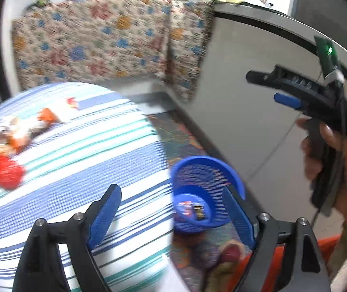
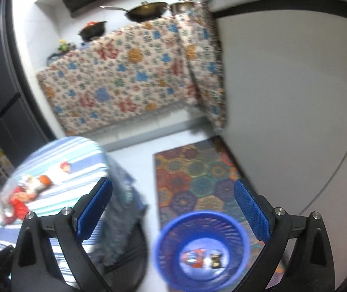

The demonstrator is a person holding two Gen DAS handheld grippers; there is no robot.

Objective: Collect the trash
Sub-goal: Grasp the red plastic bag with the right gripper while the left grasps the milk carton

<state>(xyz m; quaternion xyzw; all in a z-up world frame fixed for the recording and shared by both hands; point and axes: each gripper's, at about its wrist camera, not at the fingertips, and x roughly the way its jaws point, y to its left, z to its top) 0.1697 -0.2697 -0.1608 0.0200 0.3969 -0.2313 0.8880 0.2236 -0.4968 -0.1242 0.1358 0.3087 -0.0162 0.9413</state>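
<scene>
While both pairs of jaws stand wide apart with nothing between them, the left gripper [image 1: 171, 216] hangs over the edge of a round table in a striped cloth [image 1: 81, 170], and the right gripper [image 2: 173, 214] hangs above a blue mesh basket [image 2: 201, 250] on the floor. Two small wrappers [image 2: 201, 258] lie on the basket's bottom. From the left wrist view, a hand [image 1: 339, 170] grips the right gripper's black handle. More trash [image 1: 5, 155], red and orange wrappers, sits in a blurred heap on the table's far left. Beyond lie a patterned rug [image 2: 193, 177], a floral cloth [image 2: 129, 73] draped over a counter, and pans [image 2: 146, 11] on top.
</scene>
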